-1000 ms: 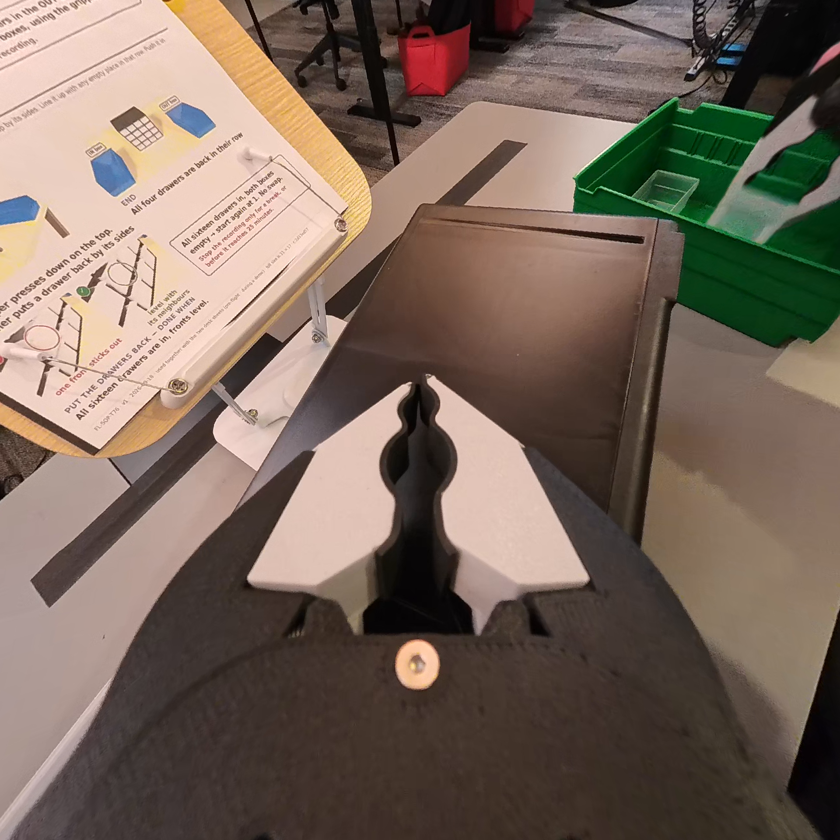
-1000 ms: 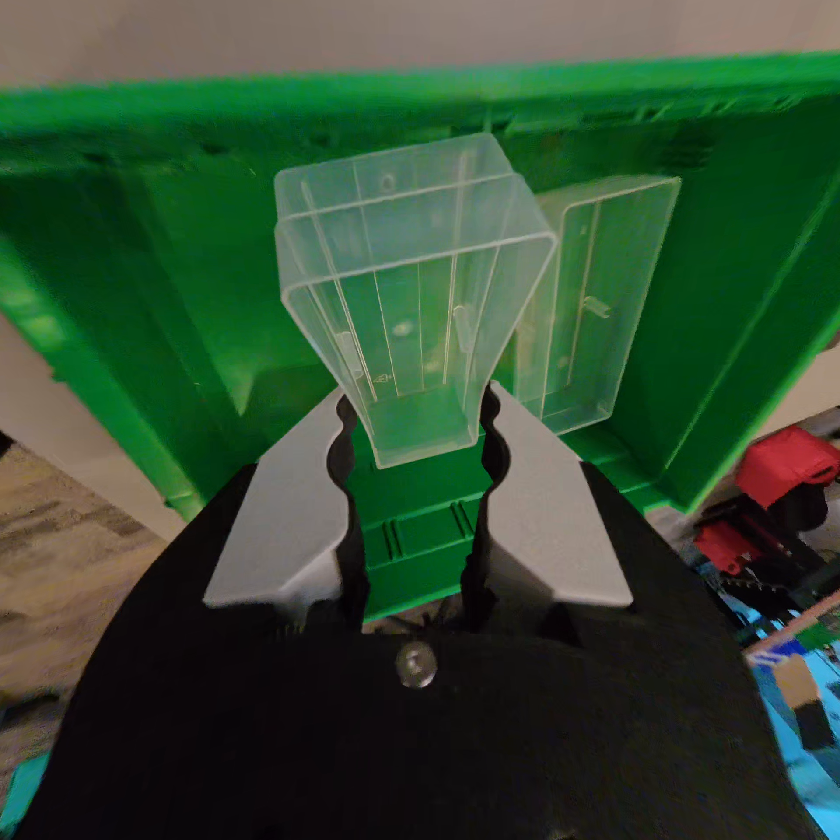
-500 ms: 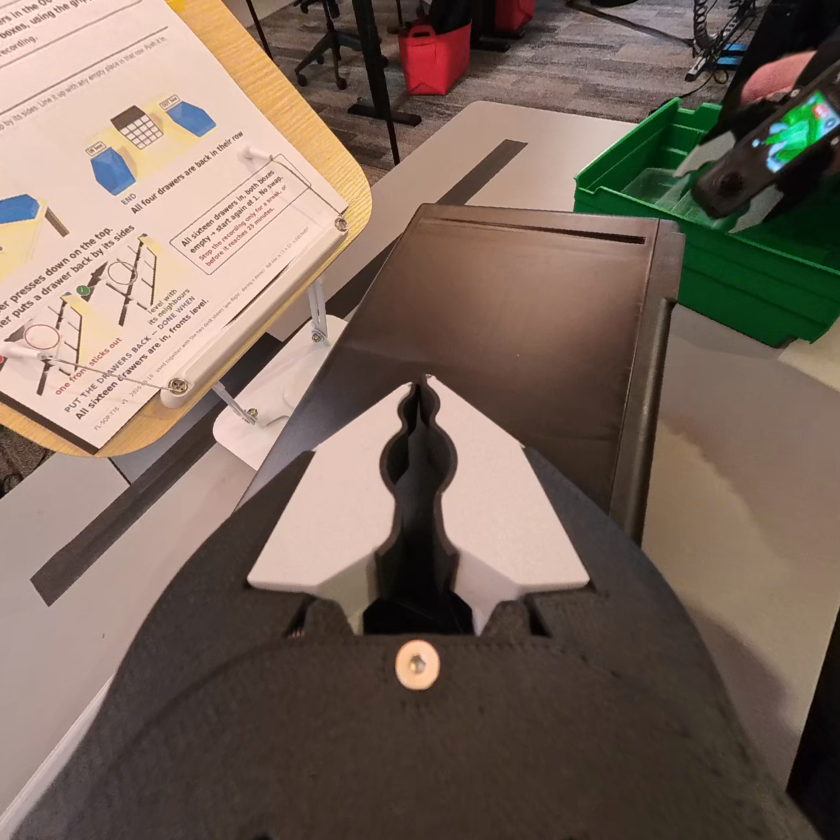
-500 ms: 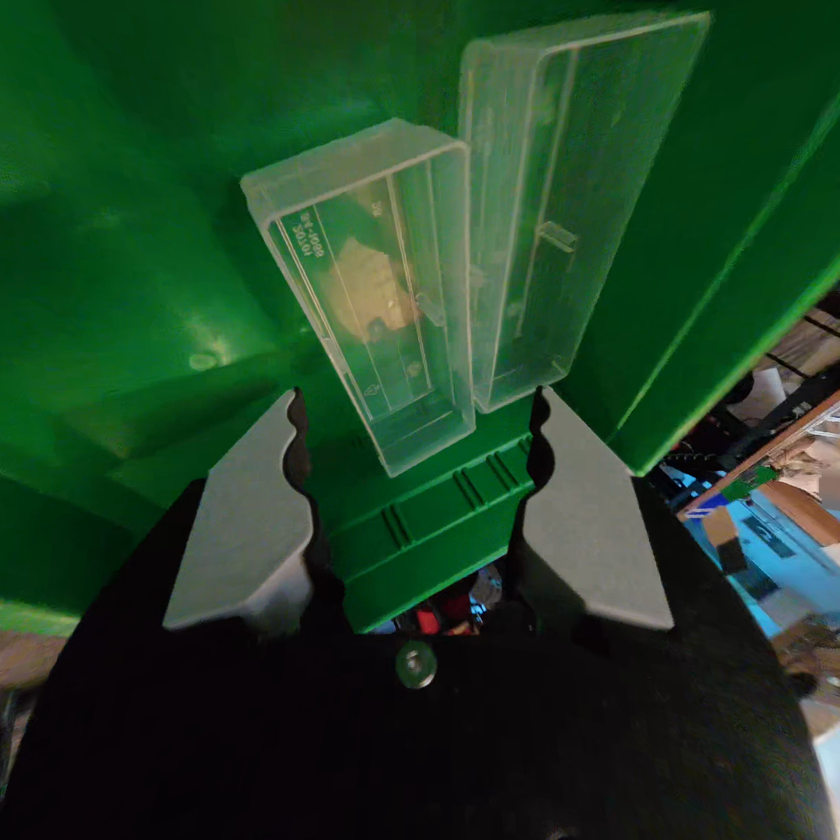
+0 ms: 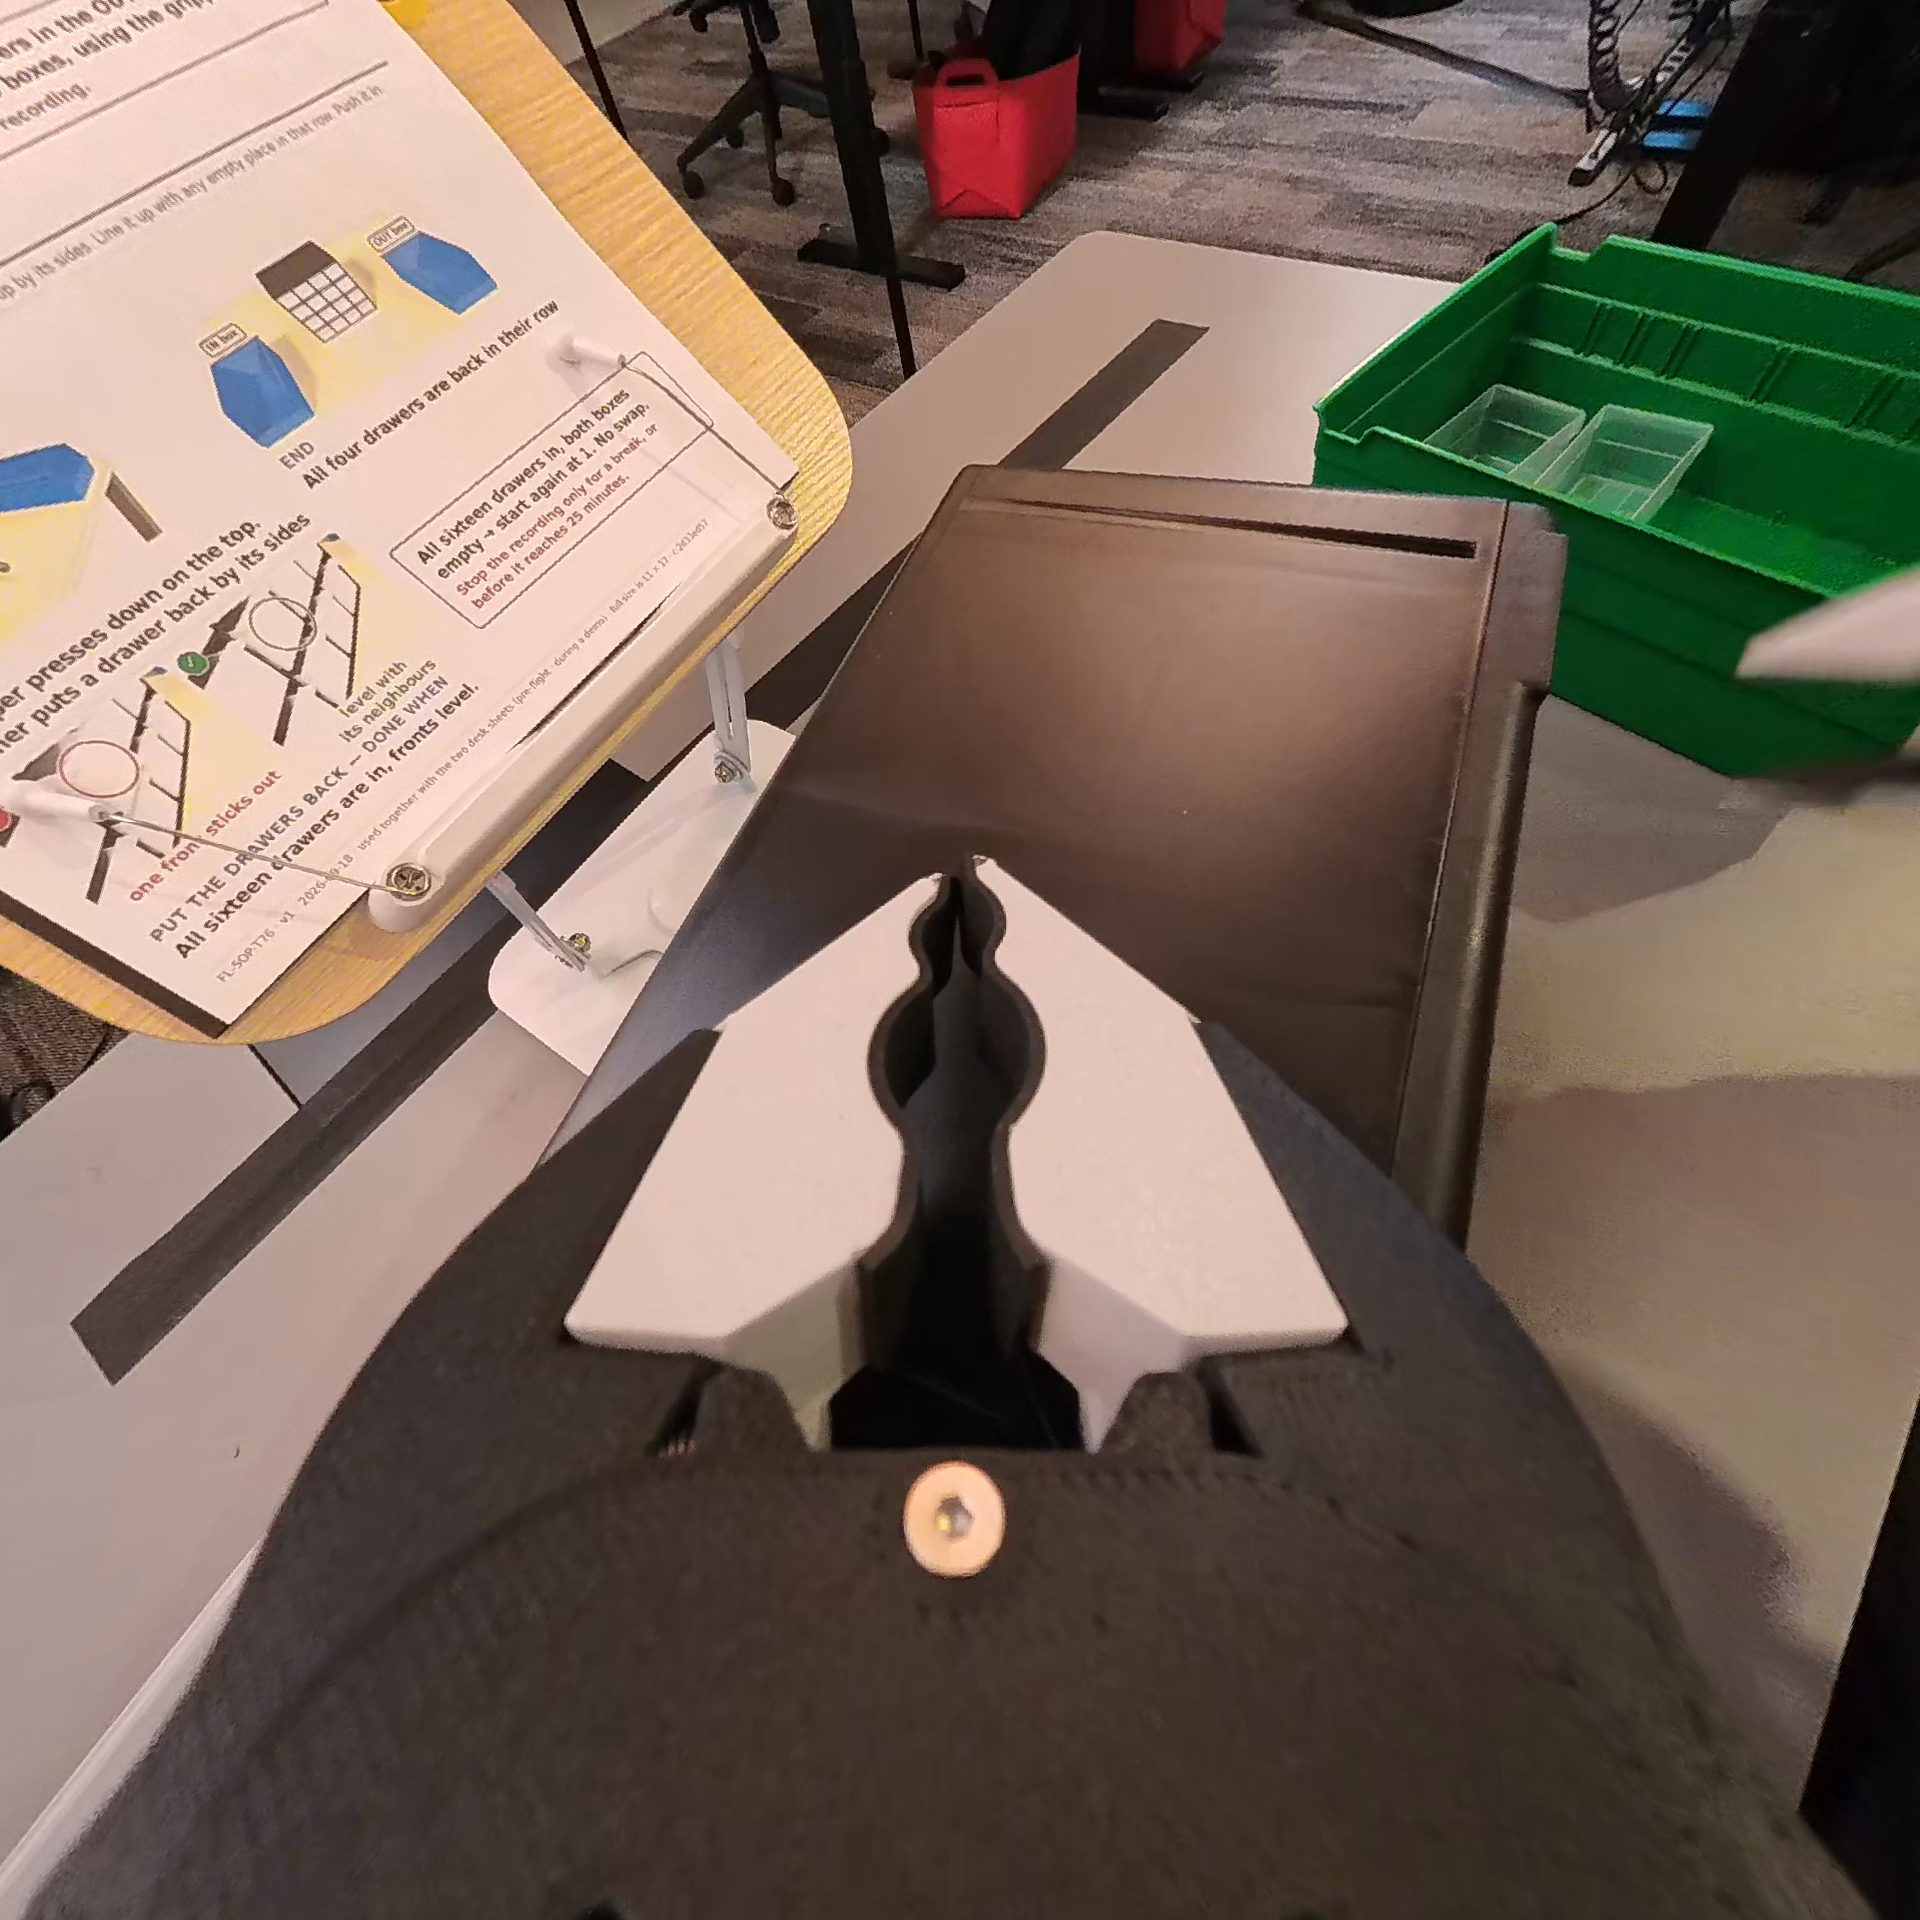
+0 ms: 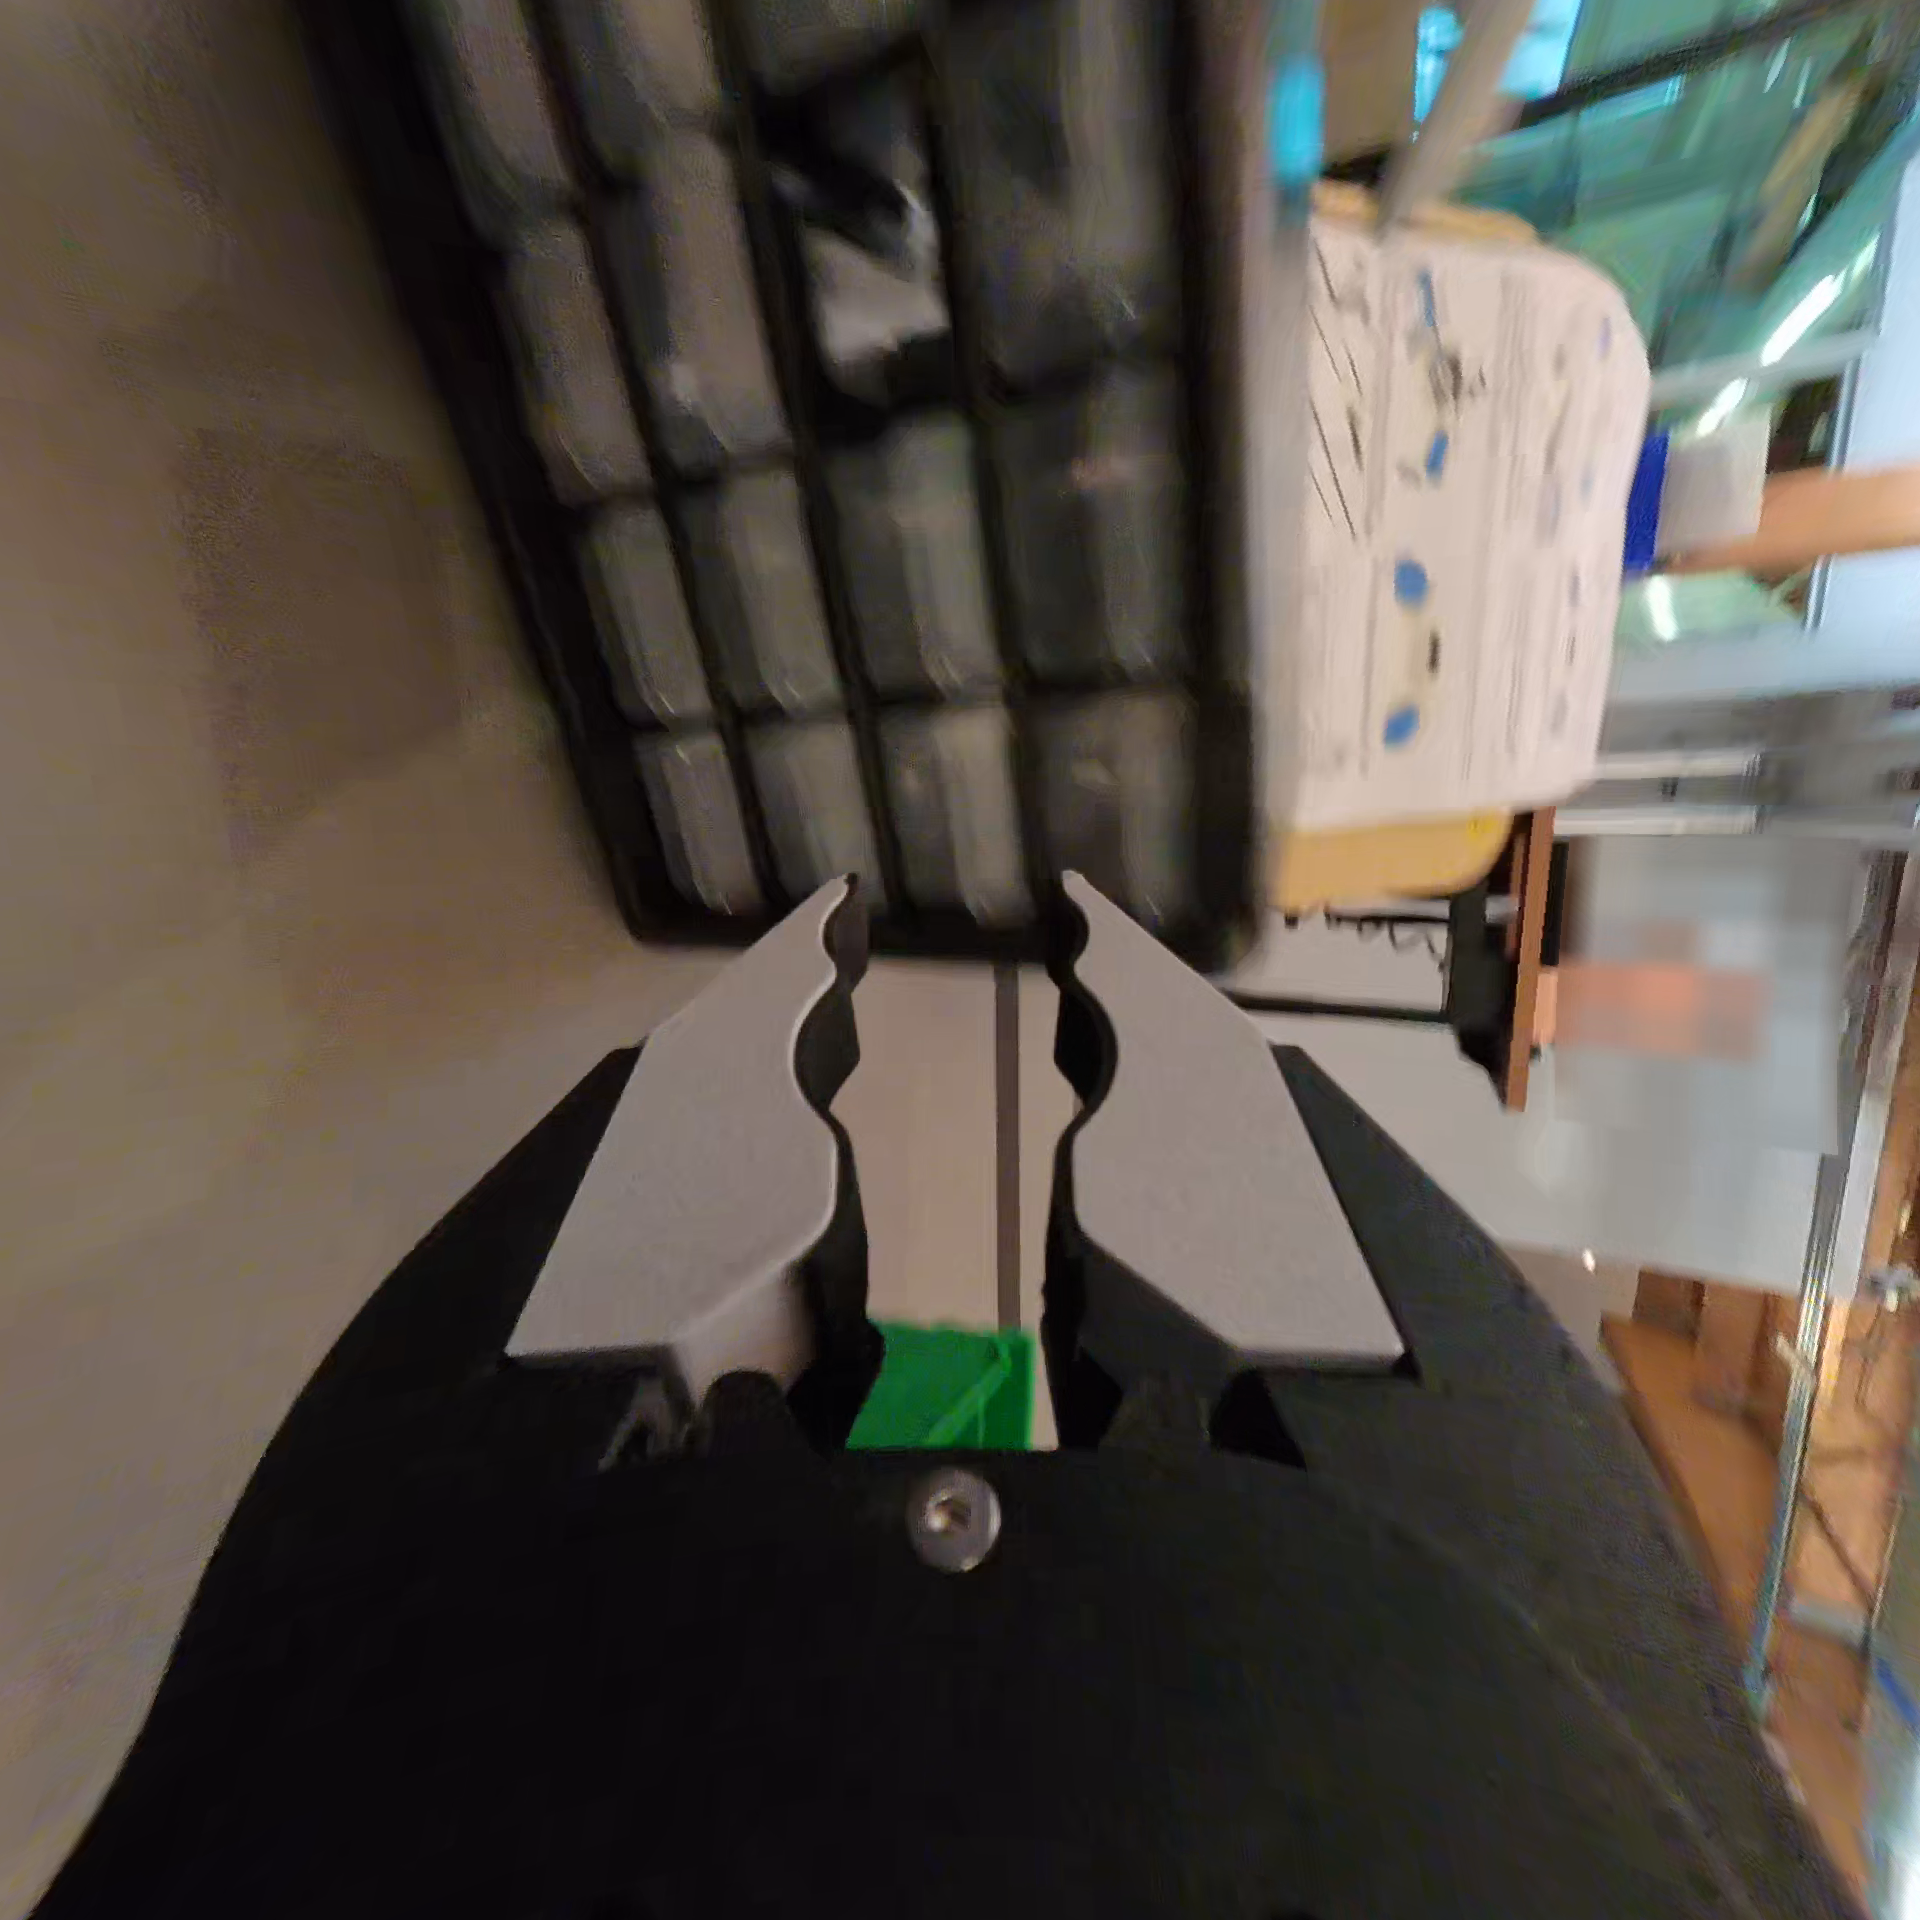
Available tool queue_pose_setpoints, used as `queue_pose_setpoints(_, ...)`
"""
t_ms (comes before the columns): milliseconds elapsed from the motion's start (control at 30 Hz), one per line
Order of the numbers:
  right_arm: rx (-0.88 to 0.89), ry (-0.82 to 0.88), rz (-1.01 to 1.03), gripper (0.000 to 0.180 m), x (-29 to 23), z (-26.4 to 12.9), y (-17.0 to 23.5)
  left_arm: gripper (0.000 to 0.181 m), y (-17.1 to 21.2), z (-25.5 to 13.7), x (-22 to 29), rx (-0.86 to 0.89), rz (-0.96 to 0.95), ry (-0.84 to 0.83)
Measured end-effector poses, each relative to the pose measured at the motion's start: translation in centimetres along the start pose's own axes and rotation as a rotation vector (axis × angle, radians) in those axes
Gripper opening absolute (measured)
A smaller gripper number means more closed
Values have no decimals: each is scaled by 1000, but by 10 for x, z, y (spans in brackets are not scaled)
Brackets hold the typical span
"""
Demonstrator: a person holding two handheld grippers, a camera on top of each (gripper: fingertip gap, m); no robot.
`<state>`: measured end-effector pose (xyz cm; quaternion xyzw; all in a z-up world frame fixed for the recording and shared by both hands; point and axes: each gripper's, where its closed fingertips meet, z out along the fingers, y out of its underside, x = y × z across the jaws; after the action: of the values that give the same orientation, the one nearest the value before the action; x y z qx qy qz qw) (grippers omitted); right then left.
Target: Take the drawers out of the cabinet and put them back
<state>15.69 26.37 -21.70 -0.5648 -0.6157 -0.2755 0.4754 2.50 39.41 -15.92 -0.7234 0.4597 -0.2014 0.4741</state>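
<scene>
While left gripper (image 5: pixel 961 883) rests closed, right gripper (image 6: pixel 958 904) gapes empty.

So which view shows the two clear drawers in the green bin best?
The left wrist view: both clear drawers sit side by side in the green bin, sharp. The right wrist view shows only a bin corner, no drawers there.

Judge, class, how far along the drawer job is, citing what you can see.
Done: two clear drawers lie side by side in the green bin. In hand: nothing. The right gripper is open and empty, facing the cabinet's drawer front; the left gripper is shut above the cabinet top. Left: most slots look filled, though blur hides detail, and the binned drawers must go back.
</scene>
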Motion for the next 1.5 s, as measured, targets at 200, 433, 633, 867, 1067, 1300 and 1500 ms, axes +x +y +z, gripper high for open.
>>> queue_pose_setpoints(200,87,64,-110,39,-47,69,-53,1,0,0,0,0,-9,3)
queue_pose_setpoints(433,105,186,-178,16,-47,96,-51,0,0,0,0,0,-9,5)
queue_pose_setpoints(633,122,158,-140,12,-54,83,-54,0,0,0,0,1,-7,4)
queue_pose_setpoints(867,131,100,-120,11,-70,48,-59,0,0,0,0,2,-6,4)
queue_pose_setpoints(1067,118,78,-118,8,-79,23,-60,0,0,0,0,1,-7,3)
queue_pose_setpoints(1300,125,93,-101,8,-92,6,-63,0,0,0,0,0,-10,3)
queue_pose_setpoints(1500,140,88,-95,8,-96,-11,-66,0,0,0,0,3,-10,0)
